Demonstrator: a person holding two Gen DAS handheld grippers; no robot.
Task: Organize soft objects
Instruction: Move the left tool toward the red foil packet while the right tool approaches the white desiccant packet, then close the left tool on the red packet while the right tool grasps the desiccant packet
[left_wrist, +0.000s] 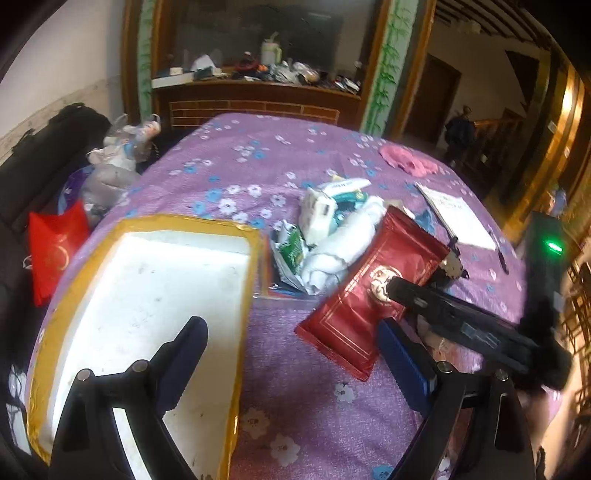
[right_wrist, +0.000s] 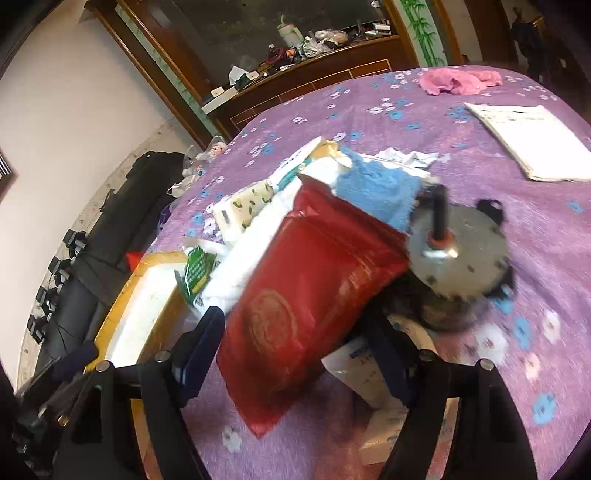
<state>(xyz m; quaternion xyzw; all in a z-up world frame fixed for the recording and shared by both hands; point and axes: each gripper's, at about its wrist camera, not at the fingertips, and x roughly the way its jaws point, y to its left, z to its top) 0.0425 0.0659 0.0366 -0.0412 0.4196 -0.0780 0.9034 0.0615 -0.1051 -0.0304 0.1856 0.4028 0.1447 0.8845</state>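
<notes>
At the table's left edge stands a white foam box (left_wrist: 147, 295) with yellow tape round its rim. The left gripper (left_wrist: 290, 325) hangs with its fingers spread wide and nothing between them: one finger is over the box, the other just beside the near corner of the red pouch (left_wrist: 369, 295). Past the box, about the middle of the purple flowered tablecloth (left_wrist: 258, 155), lies a heap of soft things (left_wrist: 332, 236): white towels, tissue packs, a green packet and a blue cloth (right_wrist: 380, 184). The red pouch leans against the near side of this heap, tilted. It lies between the fingers of the right gripper (right_wrist: 297, 317), which stand fairly wide, one at each long side of it. The view is blurred, and I cannot tell whether the pads press on the pouch. Just right of the pouch sits a grey round metal piece (right_wrist: 465, 266) with a black rod. Toward the far right edge lie white papers (right_wrist: 532, 144) and a pink cloth (right_wrist: 458, 81).
</notes>
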